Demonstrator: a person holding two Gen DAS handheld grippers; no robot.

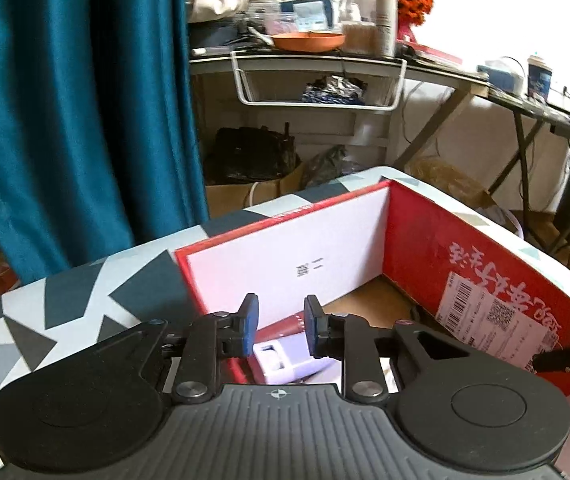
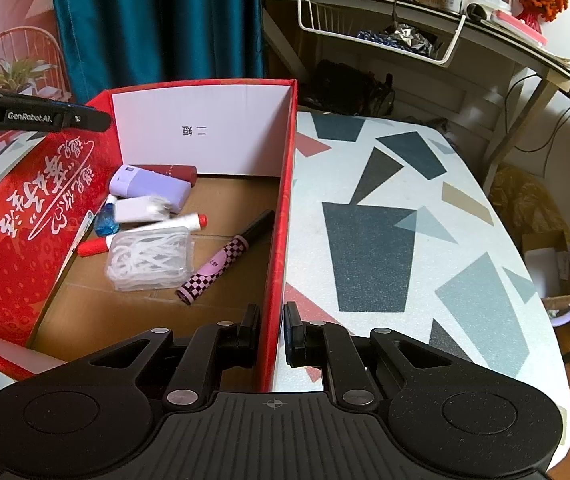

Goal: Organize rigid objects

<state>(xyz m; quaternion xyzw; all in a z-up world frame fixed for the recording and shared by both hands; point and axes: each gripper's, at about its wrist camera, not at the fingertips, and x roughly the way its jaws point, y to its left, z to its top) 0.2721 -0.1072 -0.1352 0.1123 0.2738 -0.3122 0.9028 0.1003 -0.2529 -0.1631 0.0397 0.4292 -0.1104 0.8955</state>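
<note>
A red cardboard box (image 2: 281, 200) stands on the patterned table (image 2: 405, 220). Inside lie a lilac case (image 2: 153, 186), a white case (image 2: 141, 208), a clear box of white picks (image 2: 149, 258), a checkered purple pen (image 2: 221, 258), a red-capped white tube (image 2: 145, 232), a small blue bottle (image 2: 105, 220) and a dark red tube (image 2: 173, 172). My right gripper (image 2: 272, 330) is shut on the box's right wall. My left gripper (image 1: 281, 328) hangs open over the box (image 1: 425, 248), above a white case (image 1: 285, 360), holding nothing. Its body shows in the right wrist view (image 2: 33, 116).
A teal curtain (image 1: 77, 100) hangs behind the table. A cluttered desk (image 1: 325, 56) with a white wire basket (image 1: 317, 80) and orange flowers (image 1: 413, 0) stands beyond. Bags and a cardboard box (image 1: 253, 168) sit on the floor under it.
</note>
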